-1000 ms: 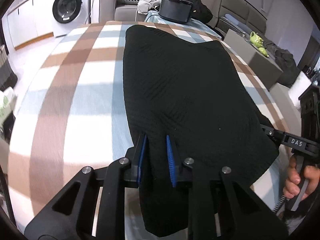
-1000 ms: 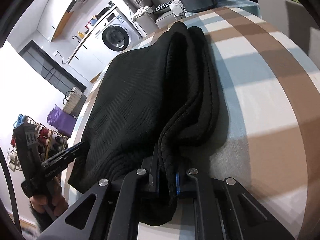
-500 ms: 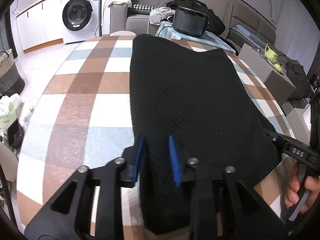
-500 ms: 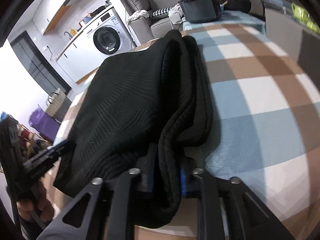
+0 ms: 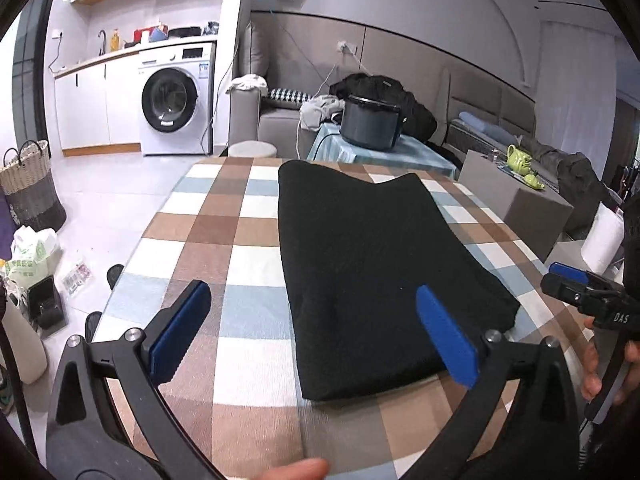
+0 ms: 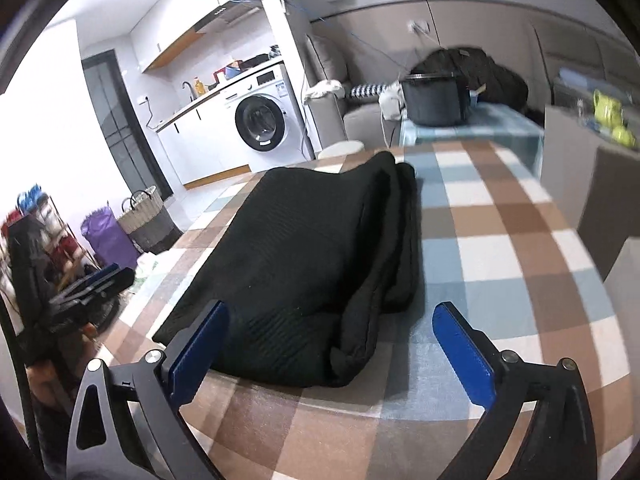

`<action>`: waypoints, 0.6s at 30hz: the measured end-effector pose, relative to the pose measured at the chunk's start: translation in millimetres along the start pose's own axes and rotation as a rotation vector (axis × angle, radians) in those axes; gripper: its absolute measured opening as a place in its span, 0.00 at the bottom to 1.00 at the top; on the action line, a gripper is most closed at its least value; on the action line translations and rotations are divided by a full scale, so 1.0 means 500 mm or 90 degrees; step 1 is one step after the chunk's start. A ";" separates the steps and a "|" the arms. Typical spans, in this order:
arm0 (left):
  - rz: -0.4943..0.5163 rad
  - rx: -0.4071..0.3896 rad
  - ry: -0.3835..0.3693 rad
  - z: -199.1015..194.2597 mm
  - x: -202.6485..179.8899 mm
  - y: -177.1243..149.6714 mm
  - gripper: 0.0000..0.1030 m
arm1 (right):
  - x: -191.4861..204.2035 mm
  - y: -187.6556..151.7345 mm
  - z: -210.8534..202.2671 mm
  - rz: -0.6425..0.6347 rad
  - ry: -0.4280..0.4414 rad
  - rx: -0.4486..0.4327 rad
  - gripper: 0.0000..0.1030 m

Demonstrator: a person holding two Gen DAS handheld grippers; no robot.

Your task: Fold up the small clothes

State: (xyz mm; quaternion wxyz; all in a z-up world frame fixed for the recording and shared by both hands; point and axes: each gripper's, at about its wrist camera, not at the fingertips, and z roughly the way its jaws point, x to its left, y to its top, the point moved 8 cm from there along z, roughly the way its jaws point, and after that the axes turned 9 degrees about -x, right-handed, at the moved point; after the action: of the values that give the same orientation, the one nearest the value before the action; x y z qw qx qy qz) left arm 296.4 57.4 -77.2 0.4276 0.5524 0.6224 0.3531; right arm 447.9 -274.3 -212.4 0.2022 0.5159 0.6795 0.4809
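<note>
Both grippers stand wide open above the near end of the table. On the left gripper (image 5: pixel 312 324) the blue pads (image 5: pixel 180 332) have just been spreading apart; nothing is pinched between them, though the near left corner of the black garment (image 5: pixel 372 264) lies on the cloth below the gap. The right gripper (image 6: pixel 332 348) has just been opening too — its pads (image 6: pixel 464 356) stand clear on either side of the garment's near right corner and press on nothing.

The garment lies folded into a long rectangle on the checked tablecloth (image 5: pixel 236 236), running away from the grippers toward the far edge. Seen from the right wrist, its right side shows stacked, rolled layers of knit.

Beyond the table stand a dark pot (image 5: pixel 370 122) on a pale blue cloth, a washing machine (image 5: pixel 174 98) and a woven basket (image 5: pixel 28 184) on the floor. A hand (image 5: pixel 608 364) grips the right tool's handle — only the fingers show.
</note>
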 end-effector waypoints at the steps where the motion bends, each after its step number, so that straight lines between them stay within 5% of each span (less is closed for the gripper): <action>1: 0.005 -0.004 0.000 -0.009 -0.001 -0.002 0.99 | 0.005 -0.001 -0.007 -0.010 0.001 -0.010 1.00; 18: 0.031 -0.031 0.000 -0.052 -0.024 -0.059 0.99 | 0.036 -0.049 -0.051 -0.043 0.056 -0.089 1.00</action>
State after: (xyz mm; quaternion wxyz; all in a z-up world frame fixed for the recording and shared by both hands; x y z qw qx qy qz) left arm 261.2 42.4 -92.4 0.4325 0.5567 0.5998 0.3784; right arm 408.8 -269.4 -218.0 0.2241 0.4556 0.6697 0.5419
